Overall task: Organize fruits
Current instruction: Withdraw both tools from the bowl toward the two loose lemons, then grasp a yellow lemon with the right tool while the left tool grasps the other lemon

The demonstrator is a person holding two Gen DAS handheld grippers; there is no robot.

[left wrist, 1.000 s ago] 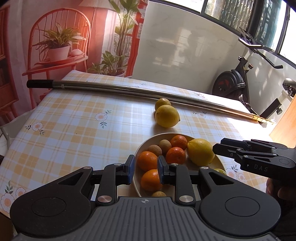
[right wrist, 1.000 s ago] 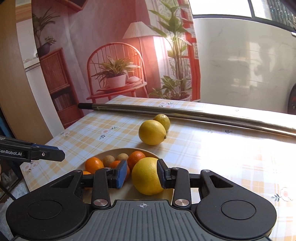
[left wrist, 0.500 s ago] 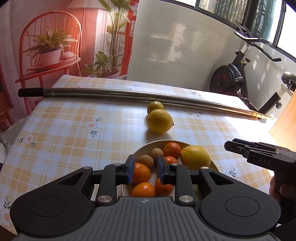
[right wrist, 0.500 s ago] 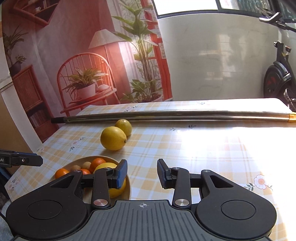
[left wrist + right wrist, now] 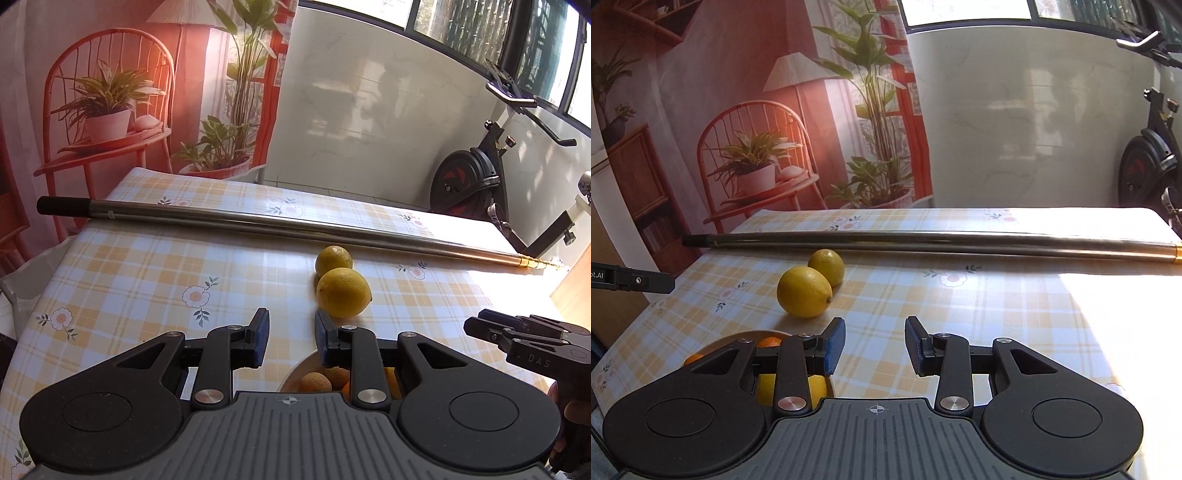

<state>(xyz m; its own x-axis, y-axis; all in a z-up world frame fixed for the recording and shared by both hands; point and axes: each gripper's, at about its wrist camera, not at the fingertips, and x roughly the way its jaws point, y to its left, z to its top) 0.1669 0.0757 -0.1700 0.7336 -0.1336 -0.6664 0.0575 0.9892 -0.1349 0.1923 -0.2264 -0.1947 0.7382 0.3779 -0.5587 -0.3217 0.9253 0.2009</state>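
Two lemons lie side by side on the checked tablecloth: the near lemon (image 5: 343,292) (image 5: 804,291) and the far lemon (image 5: 333,258) (image 5: 826,266). A beige bowl (image 5: 295,373) (image 5: 738,336) of oranges, small brown fruits and one lemon (image 5: 790,389) sits below both grippers, mostly hidden by their bodies. My left gripper (image 5: 291,336) is open and empty, just short of the near lemon. My right gripper (image 5: 874,345) is open and empty over bare cloth, right of the bowl. The right gripper (image 5: 524,338) also shows at the right in the left wrist view.
A long metal pole (image 5: 258,221) (image 5: 923,240) lies across the table behind the lemons. An exercise bike (image 5: 480,177) stands past the far right corner. A printed backdrop with a chair and plants hangs behind the table. The table's right part is in bright sunlight.
The right gripper has let go of a lemon in the bowl and drawn back to the right. Both grippers have pulled back and tilted up, so the bowl has slid under their bodies.
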